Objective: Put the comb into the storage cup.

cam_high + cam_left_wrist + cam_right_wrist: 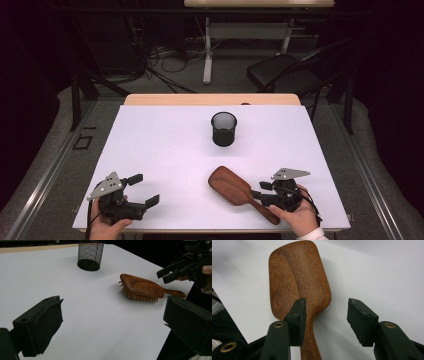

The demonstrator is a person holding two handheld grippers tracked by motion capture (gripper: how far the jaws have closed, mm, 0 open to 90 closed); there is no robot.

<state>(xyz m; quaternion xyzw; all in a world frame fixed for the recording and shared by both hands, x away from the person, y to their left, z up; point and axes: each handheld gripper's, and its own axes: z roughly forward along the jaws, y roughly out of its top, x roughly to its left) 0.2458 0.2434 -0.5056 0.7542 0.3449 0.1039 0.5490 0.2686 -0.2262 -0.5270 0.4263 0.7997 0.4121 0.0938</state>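
Near the front right of the white table (165, 150) lies the wooden hairbrush (235, 190), bristles down, handle pointing toward my right tongs (261, 191), so I judge it set for a grab at the neck. Those tongs stand open around the handle without pressing it; the left tongs (145, 189) gape wide, empty, well off to the left. From the left gripper view the bristles (140, 297) show; from above, the mesh cup (223, 128) stands well beyond

Left gripper (142, 189): black body, grey three-cornered top plate; right gripper (260, 189): black jaws, brass-coloured rivets, black cable; white sleeve cuff (314, 233) at right wrist.
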